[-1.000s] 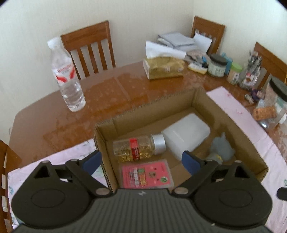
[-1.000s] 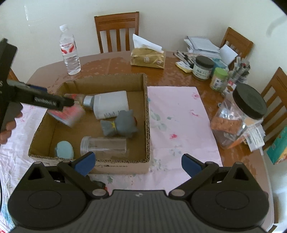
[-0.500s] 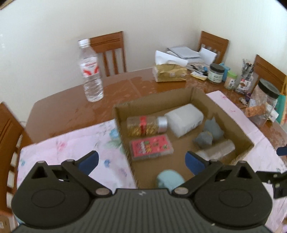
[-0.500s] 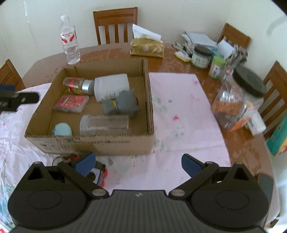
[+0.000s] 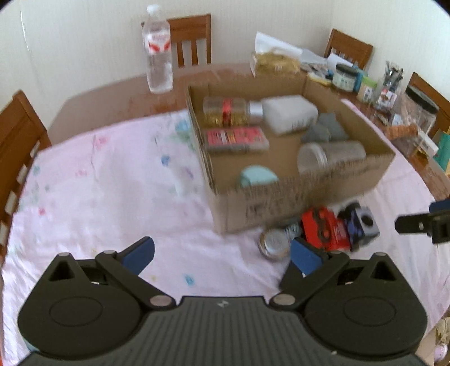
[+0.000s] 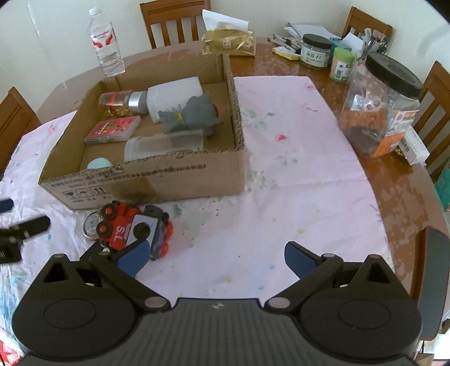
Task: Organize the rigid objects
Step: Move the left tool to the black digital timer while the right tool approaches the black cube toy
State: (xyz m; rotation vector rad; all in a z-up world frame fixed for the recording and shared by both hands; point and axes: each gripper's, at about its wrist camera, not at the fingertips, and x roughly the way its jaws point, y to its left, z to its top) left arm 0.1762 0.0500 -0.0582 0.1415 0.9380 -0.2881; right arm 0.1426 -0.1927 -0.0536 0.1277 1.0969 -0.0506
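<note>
A cardboard box [image 6: 157,177] [image 5: 295,197] on the pink cloth holds a glass jar with a red label [image 6: 118,101], a white bottle [image 6: 174,95], a pink card case [image 6: 112,129], a grey figure [image 6: 194,115], a clear cup [image 6: 163,143] and a teal lid [image 6: 98,163]. In front of the box lie a red toy train [image 6: 121,225] [image 5: 323,228], a dark blue toy car [image 6: 154,233] [image 5: 360,225] and a silver can [image 5: 274,242]. My left gripper [image 5: 222,253] is open and empty above the cloth. My right gripper [image 6: 216,253] is open and empty, right of the toys.
A water bottle [image 6: 105,42], a tissue box [image 6: 227,42], small jars [image 6: 315,55] and a big black-lidded jar [image 6: 382,104] stand on the wooden table [image 6: 399,180]. Chairs [image 6: 174,21] ring it.
Both grippers have pulled back from the box toward the near table edge. The pink card case, held a second ago, now lies in the box. The toys in front have come into view.
</note>
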